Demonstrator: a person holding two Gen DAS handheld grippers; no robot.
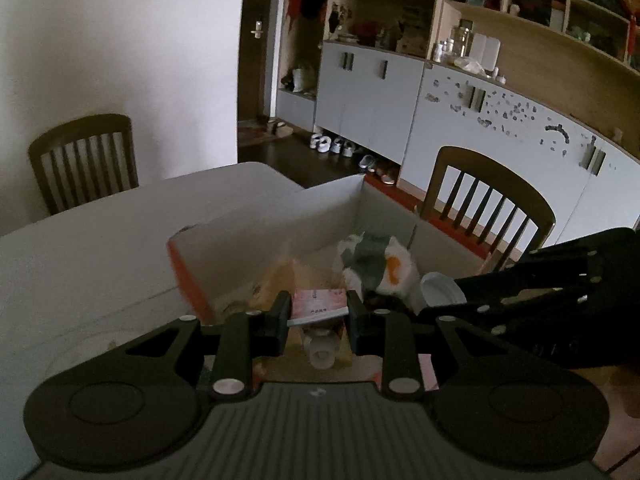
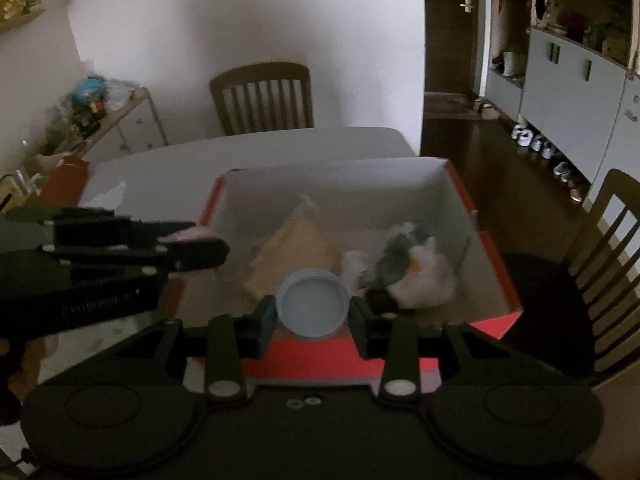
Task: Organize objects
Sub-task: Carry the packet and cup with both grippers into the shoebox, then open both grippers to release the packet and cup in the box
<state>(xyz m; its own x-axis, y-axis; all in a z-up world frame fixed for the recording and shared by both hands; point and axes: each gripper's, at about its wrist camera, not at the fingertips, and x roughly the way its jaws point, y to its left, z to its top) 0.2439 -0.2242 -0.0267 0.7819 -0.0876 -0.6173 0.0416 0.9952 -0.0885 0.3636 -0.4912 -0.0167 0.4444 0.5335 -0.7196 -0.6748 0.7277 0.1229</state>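
Observation:
An open box [image 2: 492,248], red outside and white inside, sits on the white table [image 2: 256,148]. Inside lie a brown paper piece [image 2: 300,252] and a white, grey and orange plush toy [image 2: 412,268]. My right gripper [image 2: 312,308] is shut on a pale round lid [image 2: 312,304] above the box's near edge. My left gripper [image 1: 318,304] is shut on a pink tube [image 1: 318,302], whose white cap [image 1: 322,354] points back at the camera, over the box's [image 1: 256,232] left side. The round lid [image 1: 440,288] and the right gripper also show at the right of the left wrist view.
Dark wooden chairs stand at the table's far side [image 2: 262,96] and right side [image 2: 608,264]. A cluttered low shelf [image 2: 100,116] is at the left. Pale cabinets [image 1: 500,132] line the wall, with shoes [image 1: 332,145] on the dark floor.

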